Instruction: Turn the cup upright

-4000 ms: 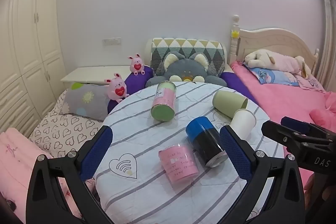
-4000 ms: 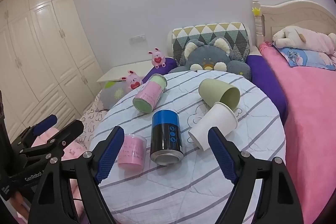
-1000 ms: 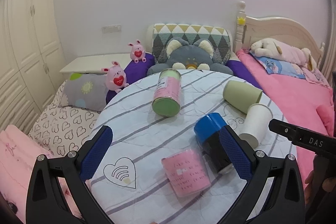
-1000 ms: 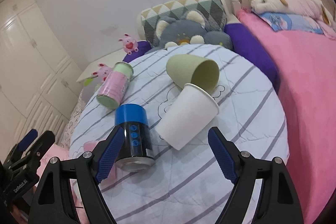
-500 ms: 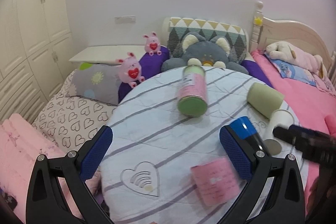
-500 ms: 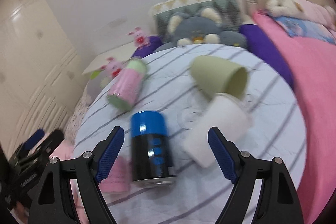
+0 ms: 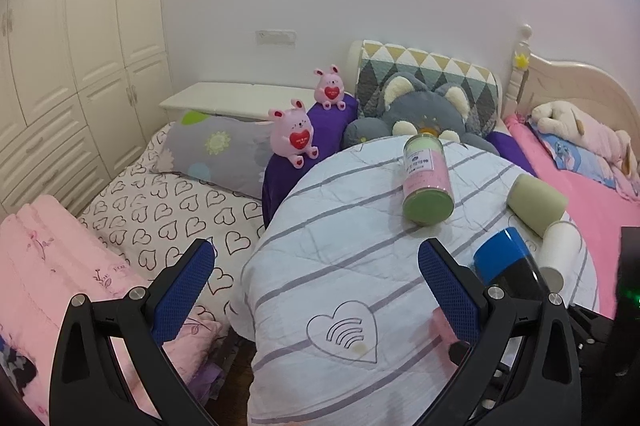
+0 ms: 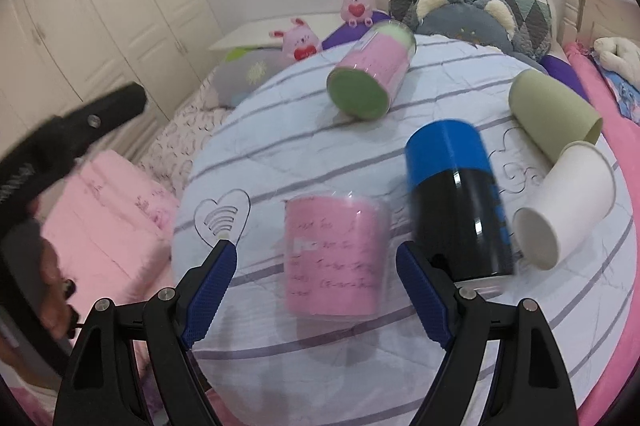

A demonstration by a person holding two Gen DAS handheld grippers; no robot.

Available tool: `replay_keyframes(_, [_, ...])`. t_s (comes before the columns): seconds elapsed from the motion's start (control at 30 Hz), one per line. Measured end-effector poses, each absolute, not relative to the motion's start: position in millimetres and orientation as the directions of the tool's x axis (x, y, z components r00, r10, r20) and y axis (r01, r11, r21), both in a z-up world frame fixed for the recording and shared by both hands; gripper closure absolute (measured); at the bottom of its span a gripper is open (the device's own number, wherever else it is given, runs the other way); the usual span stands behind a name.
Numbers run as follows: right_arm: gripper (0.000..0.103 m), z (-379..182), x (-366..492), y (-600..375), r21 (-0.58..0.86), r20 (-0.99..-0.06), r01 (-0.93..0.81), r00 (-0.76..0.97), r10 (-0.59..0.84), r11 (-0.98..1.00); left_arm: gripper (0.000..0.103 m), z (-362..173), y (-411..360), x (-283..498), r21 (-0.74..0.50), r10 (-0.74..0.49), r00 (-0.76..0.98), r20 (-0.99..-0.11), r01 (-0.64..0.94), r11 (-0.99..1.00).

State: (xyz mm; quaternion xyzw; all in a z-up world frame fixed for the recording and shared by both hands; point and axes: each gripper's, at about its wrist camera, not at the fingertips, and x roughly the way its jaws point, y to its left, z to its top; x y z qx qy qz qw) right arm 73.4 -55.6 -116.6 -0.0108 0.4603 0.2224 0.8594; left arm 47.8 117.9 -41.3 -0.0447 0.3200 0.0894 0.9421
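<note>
Several cups lie on their sides on the round striped table (image 8: pixel 280 154). A short pink cup (image 8: pixel 334 258) lies nearest, between the open jaws of my right gripper (image 8: pixel 316 270), not touched. A blue-and-black cup (image 8: pixel 456 198) lies to its right, then a white paper cup (image 8: pixel 568 202) and an olive cup (image 8: pixel 554 112). A pink-and-green cup (image 8: pixel 372 82) lies farther back. My left gripper (image 7: pixel 316 274) is open and empty over the table's left edge (image 7: pixel 260 266); the pink-and-green cup (image 7: pixel 426 180), blue cup (image 7: pixel 506 262), white cup (image 7: pixel 558 254) and olive cup (image 7: pixel 536 202) show to its right.
A bed with heart-print sheet (image 7: pixel 168 202) and pink blanket (image 7: pixel 52 266) lies left of the table. Plush rabbits (image 7: pixel 294 138) and a grey cat cushion (image 7: pixel 424 114) sit behind it. A pink bed (image 7: pixel 592 194) is on the right. White wardrobes (image 7: pixel 72 38) line the left wall.
My right gripper has swung left and down, from the white cup to straddle the short pink cup. My left gripper has shifted left, off toward the table's edge. The cups have not moved.
</note>
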Motion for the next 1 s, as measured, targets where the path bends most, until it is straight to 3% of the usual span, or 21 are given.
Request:
replay_keyframes(0.17, [0.02, -125.3, 79.2, -43.1, 0.118, -0.81, -0.36, 0.504, 0.299, 0.926, 0.0, -45.5, 123.9, 43.2, -0.039, 0.107, 0.779, -0.618, -0.166, 0.985])
replay_keyframes(0.33, [0.02, -128.8, 82.8, -41.8, 0.138, -0.791, -0.286, 0.544, 0.279, 0.948, 0.0, -52.1, 130.8, 41.6, -0.038, 0.089, 0.773, -0.628, -0.145, 0.989])
replay_keyframes(0.37, [0.021, -131.1, 84.0, -39.1, 0.127, -0.797, -0.276, 0.543, 0.264, 0.953, 0.0, -52.7, 132.2, 41.7, -0.04, 0.087, 0.773, -0.628, -0.144, 0.989])
replay_keyframes(0.4, [0.028, -133.5, 85.3, -37.5, 0.119, -0.8, -0.264, 0.545, 0.25, 0.957, 0.0, -53.6, 134.7, 40.7, -0.043, 0.086, 0.775, -0.626, -0.144, 0.989])
replay_keyframes(0.43, [0.033, -135.9, 86.6, -36.6, 0.128, -0.802, -0.254, 0.542, 0.251, 0.959, 0.0, -54.1, 137.5, 40.3, -0.047, 0.084, 0.776, -0.625, -0.145, 0.988])
replay_keyframes(0.73, [0.033, -138.8, 110.5, -19.4, 0.327, -0.741, -0.171, 0.564, 0.365, 0.929, 0.0, -55.7, 162.0, 42.9, -0.053, 0.093, 0.774, -0.626, -0.162, 0.985])
replay_keyframes(1.0, [0.033, -139.8, 127.0, 6.9, 0.344, -0.716, -0.15, 0.598, 0.362, 0.927, 0.0, -60.9, 171.4, 57.2, -0.053, 0.092, 0.764, -0.638, -0.163, 0.985])
